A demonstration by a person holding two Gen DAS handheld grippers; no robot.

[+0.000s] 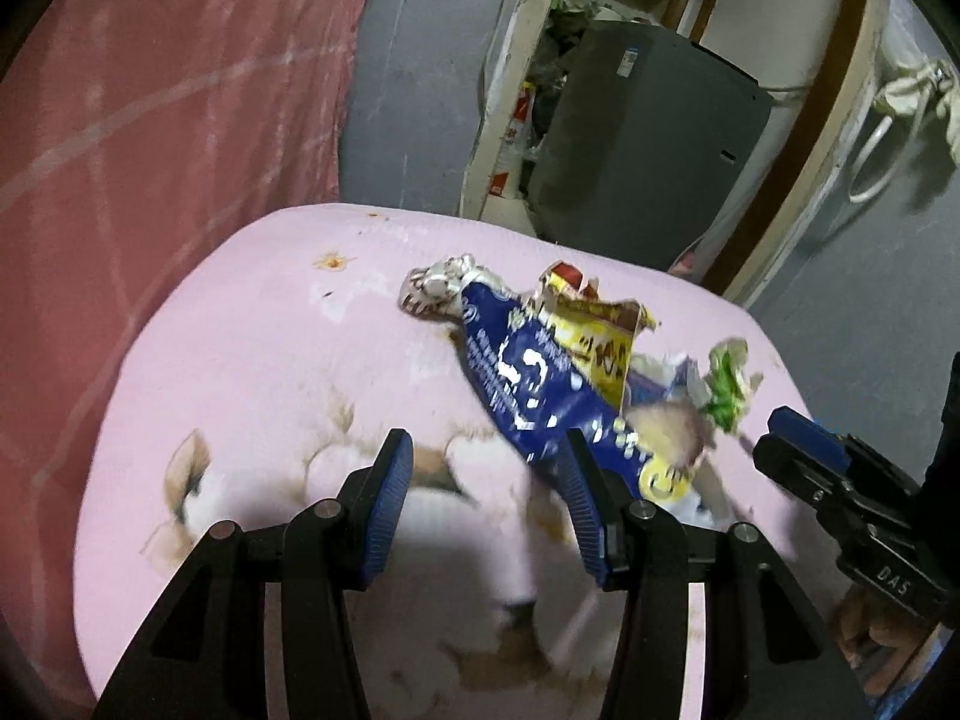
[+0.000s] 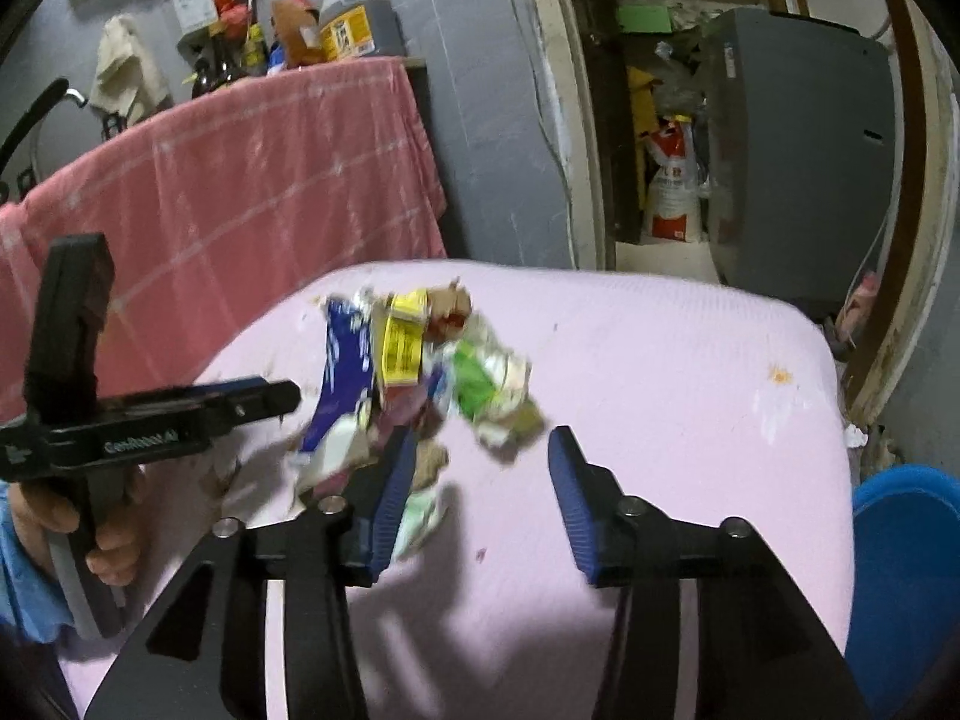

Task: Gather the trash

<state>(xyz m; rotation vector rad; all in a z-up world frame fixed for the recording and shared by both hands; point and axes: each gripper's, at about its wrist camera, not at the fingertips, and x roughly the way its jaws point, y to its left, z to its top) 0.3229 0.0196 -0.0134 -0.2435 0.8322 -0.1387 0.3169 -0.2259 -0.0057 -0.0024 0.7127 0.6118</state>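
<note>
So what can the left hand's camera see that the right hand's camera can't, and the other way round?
Only the left view shows the white cloth hanging at the far right, and the brown stains on the cover. Only the right view shows the blue bin, the shelf with bottles and the hand holding the other tool. Both show the wrapper pile, pink table cover, red cloth and grey appliance.

Blurred wrapper pile (image 2: 420,384), labels unreadable

Crumpled wrappers (image 1: 558,372) heaped together on pink cloth: blue bag, yellow packet, green scrap.
</note>
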